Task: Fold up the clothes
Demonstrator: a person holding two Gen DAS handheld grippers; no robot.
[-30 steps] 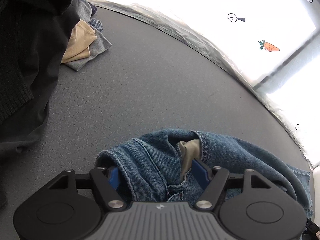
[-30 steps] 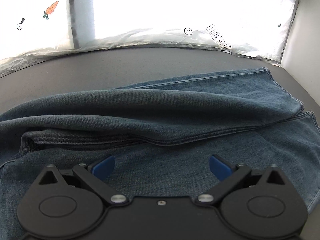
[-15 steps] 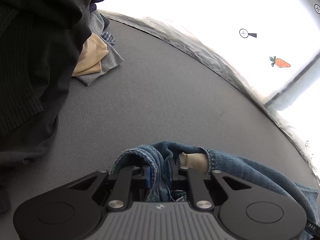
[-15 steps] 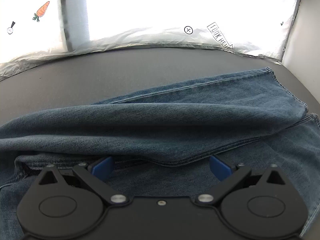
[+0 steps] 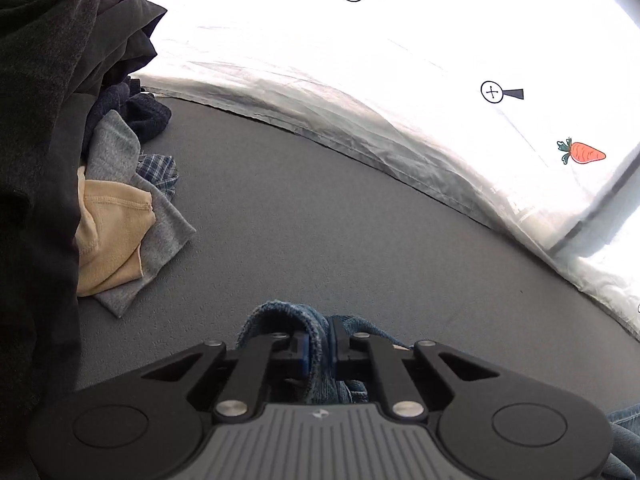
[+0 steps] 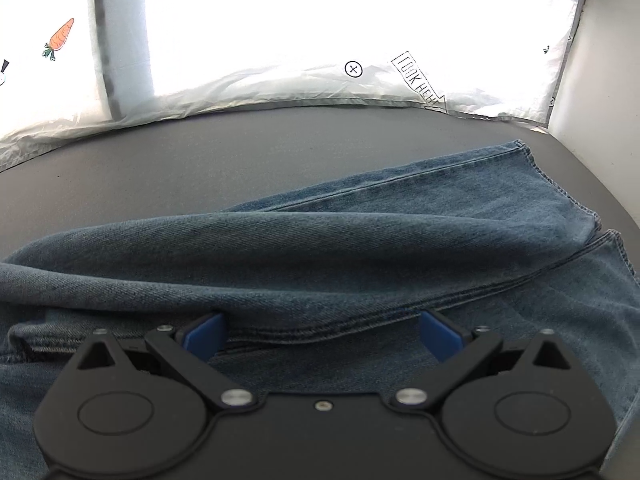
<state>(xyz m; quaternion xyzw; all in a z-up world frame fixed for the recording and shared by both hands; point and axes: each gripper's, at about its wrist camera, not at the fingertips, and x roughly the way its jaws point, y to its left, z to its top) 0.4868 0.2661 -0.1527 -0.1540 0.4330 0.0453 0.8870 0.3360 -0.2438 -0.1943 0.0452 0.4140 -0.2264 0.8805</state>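
Through the left wrist camera, the left claw [image 5: 318,350] is closing on a bunched fold of the jeans [image 5: 288,320]; the blue pads already pinch the denim between them, right at the claw's tip. The rest of the garment trails off to the lower right, out of this view. Ahead lies bare grey tabletop [image 5: 320,216]. To the left sits a heap of other clothes [image 5: 120,216]: a tan piece on a grey one, a scrap of plaid, something navy, and dark garments looming over them. Behind the tabletop hangs a bright white sheet [image 5: 400,60] printed with a small carrot picture [image 5: 582,153] and circled cross marks, no brand on them.

Through the right wrist camera, the right claw [image 6: 322,336] is spread wide and released, its blue pads standing either side of a thick seam without pressing it. The jeans [image 6: 320,264] lie directly under and ahead of it, their long axis running across the view from the bunched end at the left to the leg hems at the far right, one leg draped over the other. This claw is the one nearer the legs. The sheet behind carries an arrow-shaped label [image 6: 418,82] that seems to read "LOOK HERE", and the carrot again at the left.

I judge the next move turns on that left-to-right lie: one end gripped, the leg end still loose.
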